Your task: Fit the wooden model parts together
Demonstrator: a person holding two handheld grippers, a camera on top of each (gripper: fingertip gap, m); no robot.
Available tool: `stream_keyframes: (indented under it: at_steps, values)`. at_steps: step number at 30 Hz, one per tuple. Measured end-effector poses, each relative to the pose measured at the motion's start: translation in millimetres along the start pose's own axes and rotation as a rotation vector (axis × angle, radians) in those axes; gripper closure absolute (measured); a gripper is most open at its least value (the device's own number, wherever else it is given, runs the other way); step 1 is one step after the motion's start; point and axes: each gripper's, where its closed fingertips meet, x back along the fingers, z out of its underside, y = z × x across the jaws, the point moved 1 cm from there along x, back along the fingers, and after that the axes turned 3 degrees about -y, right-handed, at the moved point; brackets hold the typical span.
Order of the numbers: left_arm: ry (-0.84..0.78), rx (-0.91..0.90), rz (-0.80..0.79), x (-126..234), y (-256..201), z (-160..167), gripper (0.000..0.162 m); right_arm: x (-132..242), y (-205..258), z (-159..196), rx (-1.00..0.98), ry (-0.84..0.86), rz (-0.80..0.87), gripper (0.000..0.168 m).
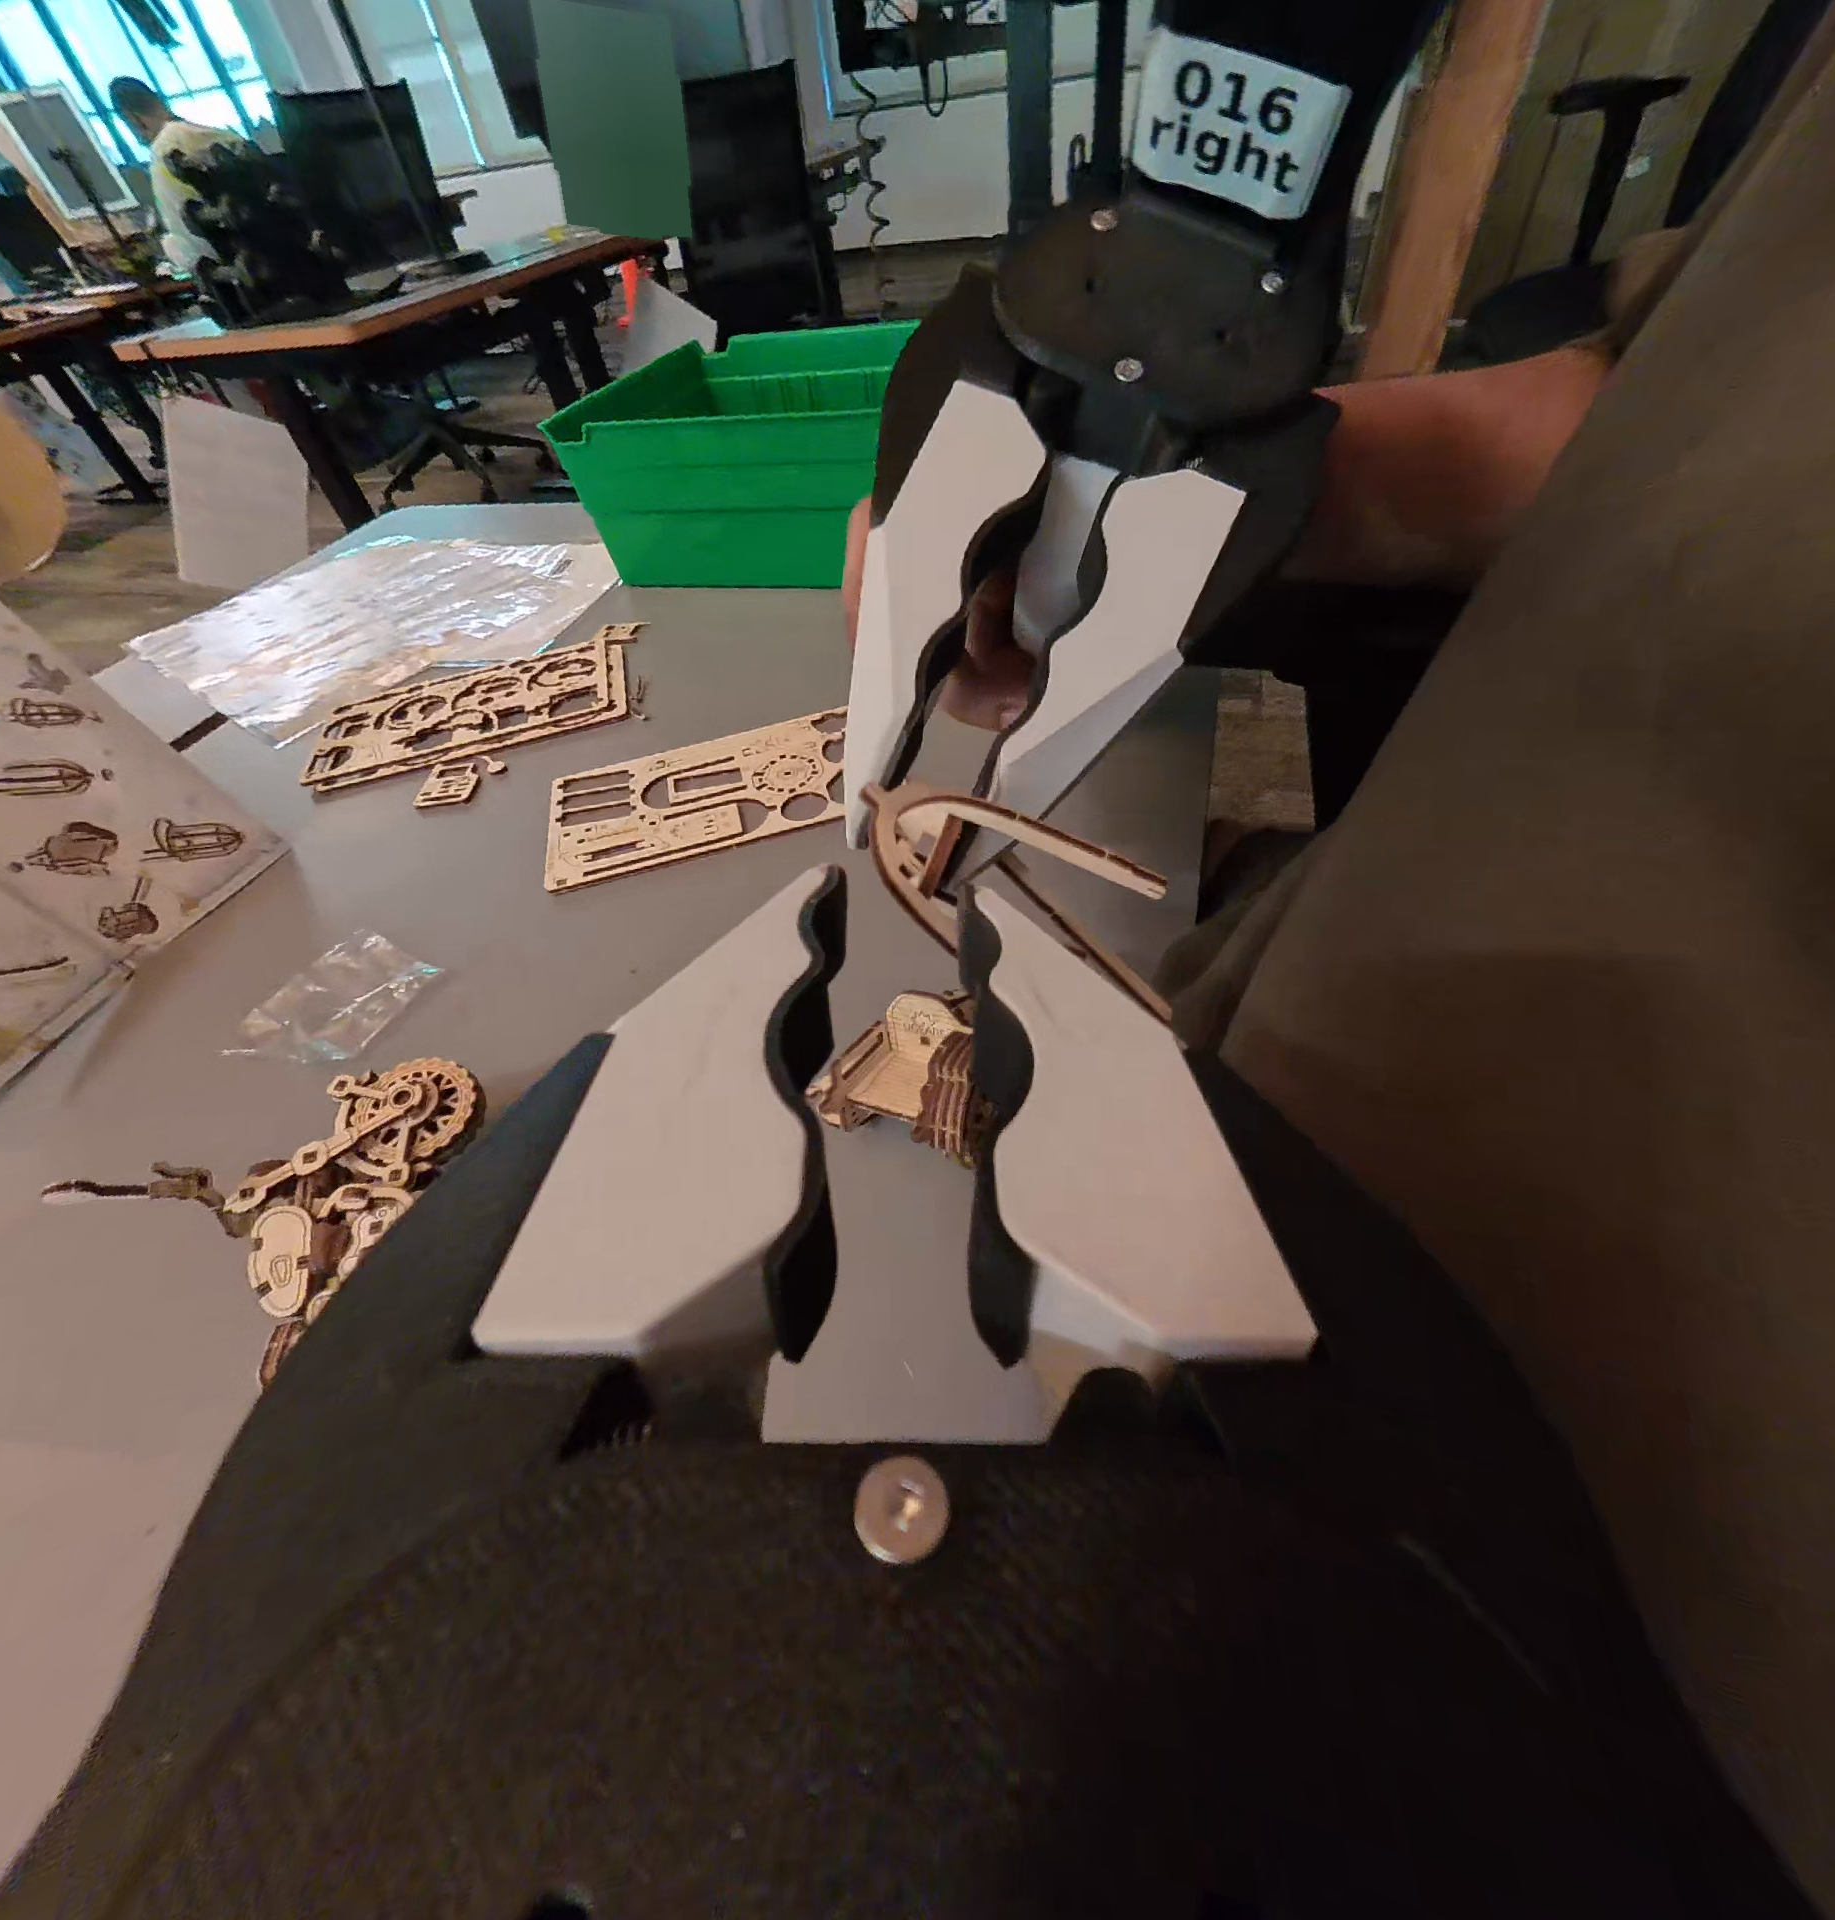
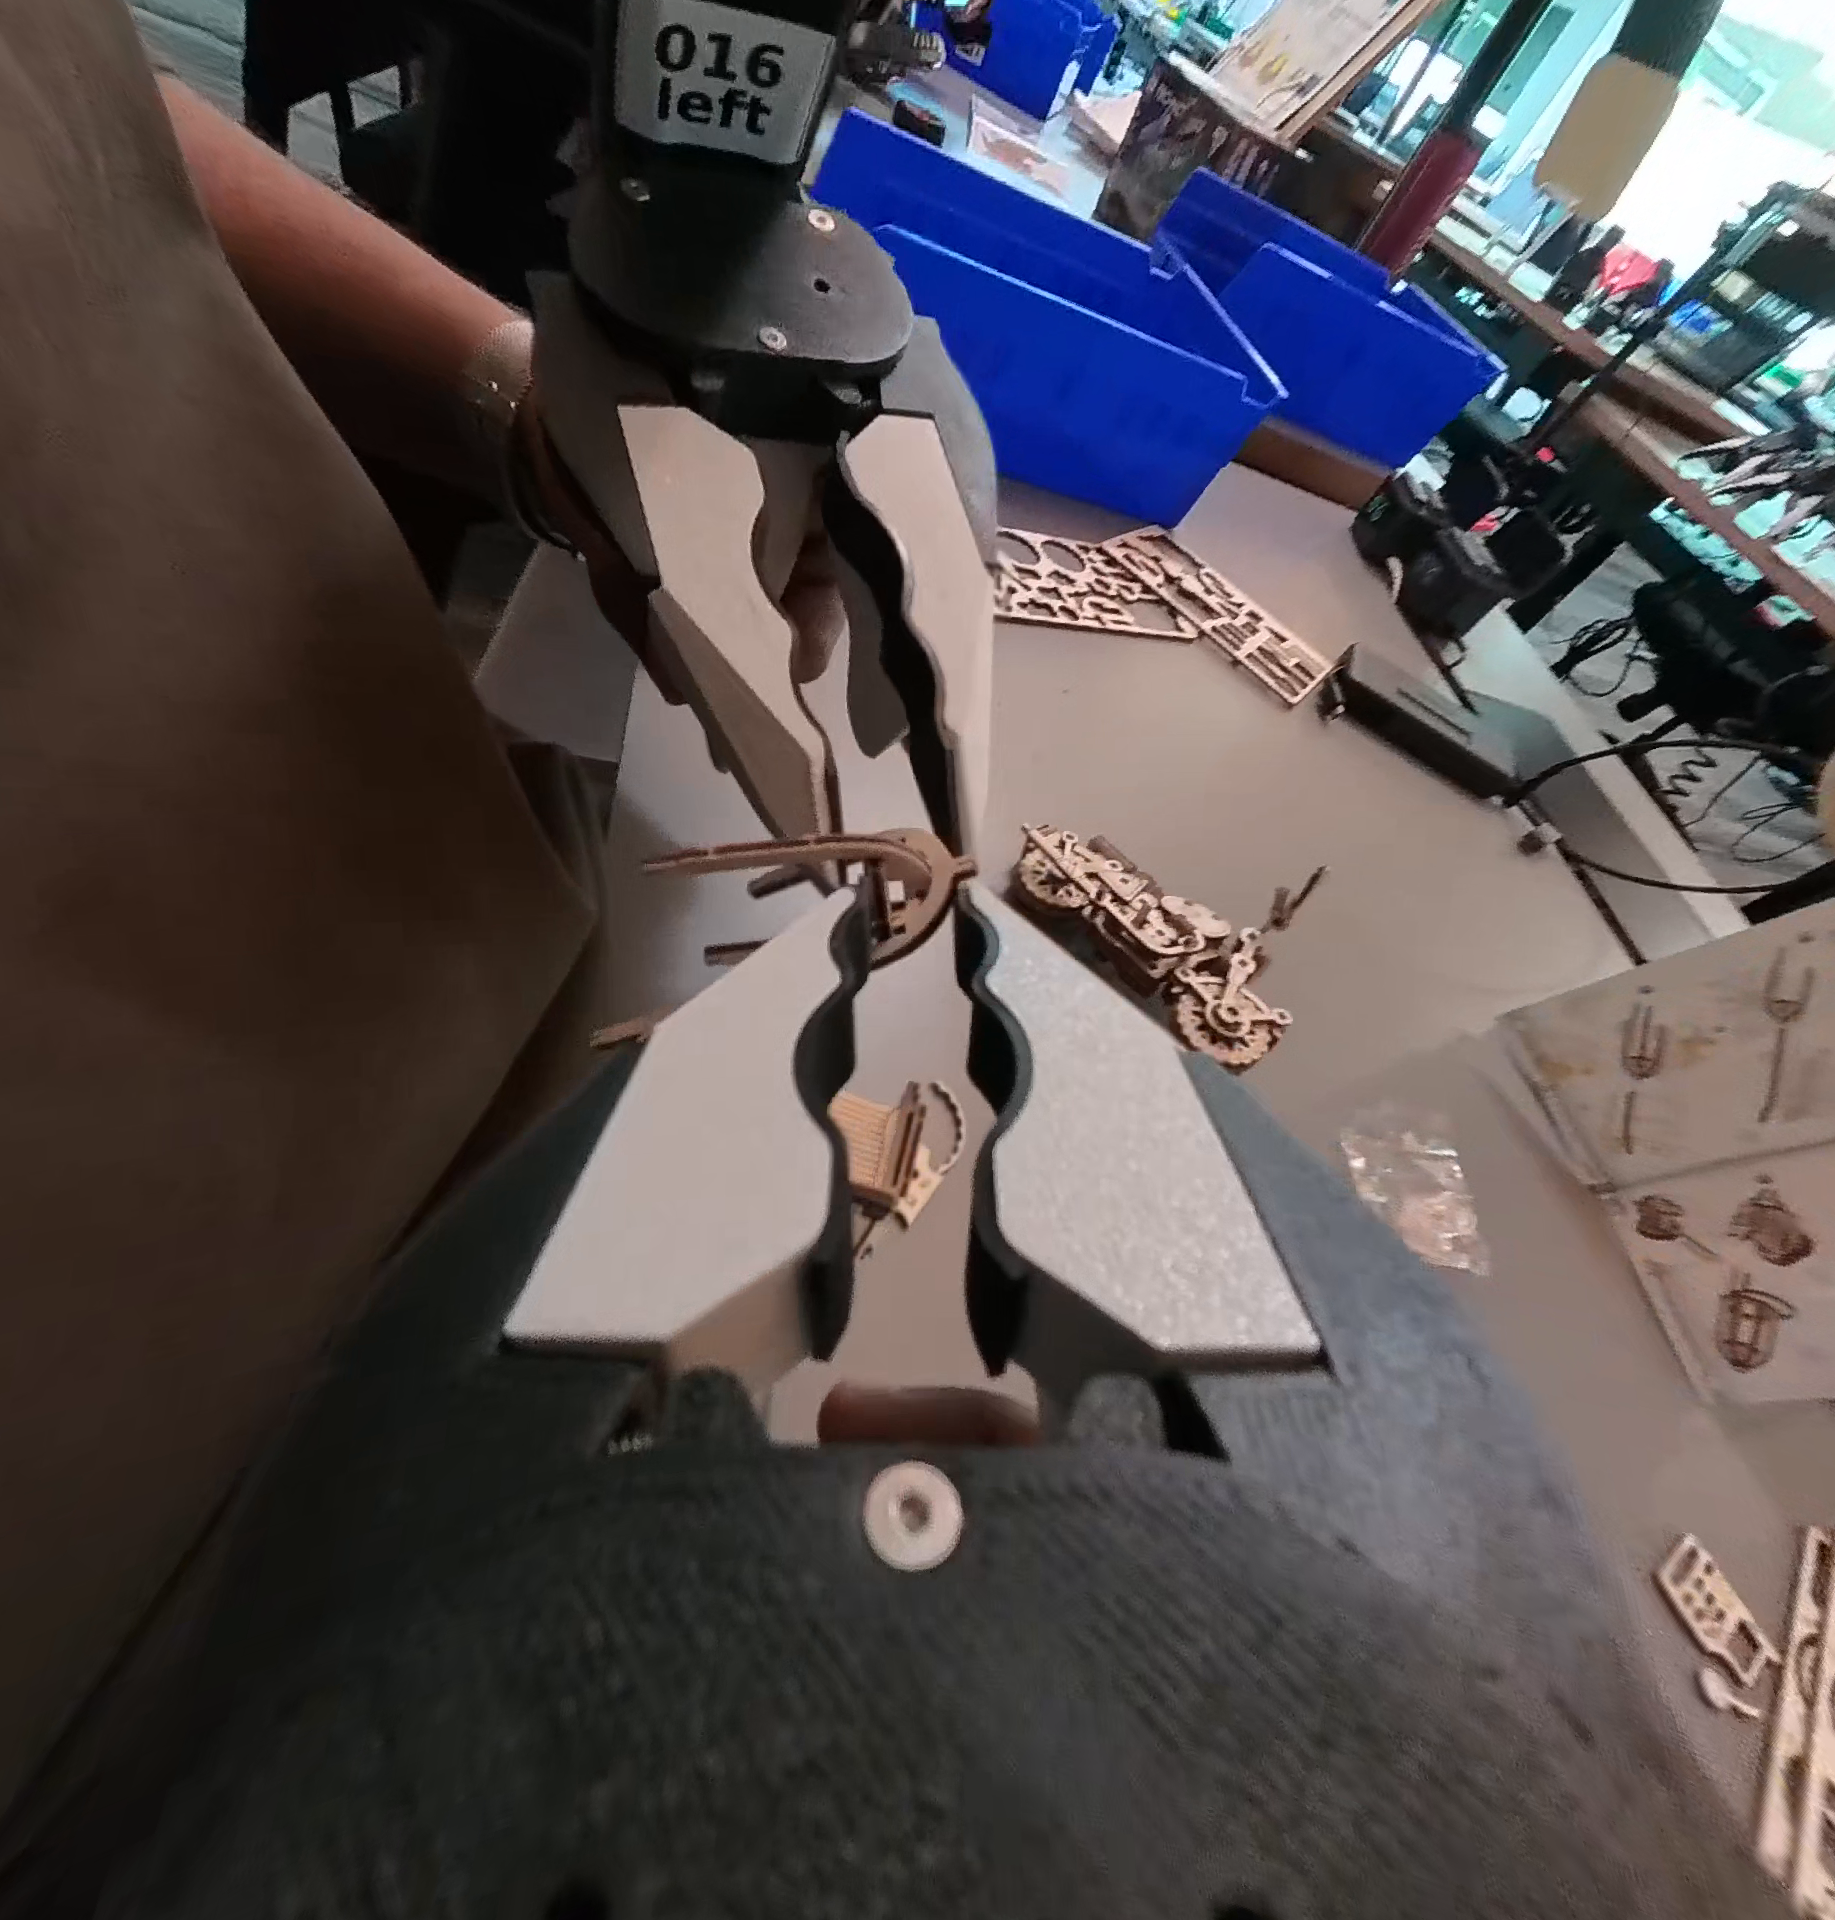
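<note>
Grey table (image 1: 456, 935) w/ wooden sheets (image 1: 684, 805), green bin (image 1: 726, 488) (office desks (image 1: 393, 312) behind)

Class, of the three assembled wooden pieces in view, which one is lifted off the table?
The curved arch frame, pinched by the right gripper. The little bench and the motorcycle model both rest on the grey table.

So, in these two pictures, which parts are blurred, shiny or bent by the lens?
Left wrist view: the wide lens bends the green bin and far desks; the clear plastic sheet shines with glare; the wooden arch piece looks sharp. Right wrist view: the wooden sheets at the lower right edge are smeared; the windows at the top right are washed out; the small wooden motorcycle is fairly clear.
</note>
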Motion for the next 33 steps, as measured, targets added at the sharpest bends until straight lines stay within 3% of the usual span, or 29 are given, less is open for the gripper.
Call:
stream_keyframes:
  at_steps: [11,33]
  values:
    - [0.018,-0.009,0.026,-0.5,-3.7,3.2,0.151,-1.4,3.8,3.0,-0.041,0.001,-0.045,0.155]
    - [-0.054,0.158,-0.013,-2.7,12.5,-2.6,0.155,-2.8,-13.3,3.0,0.016,-0.021,0.08,0.155]
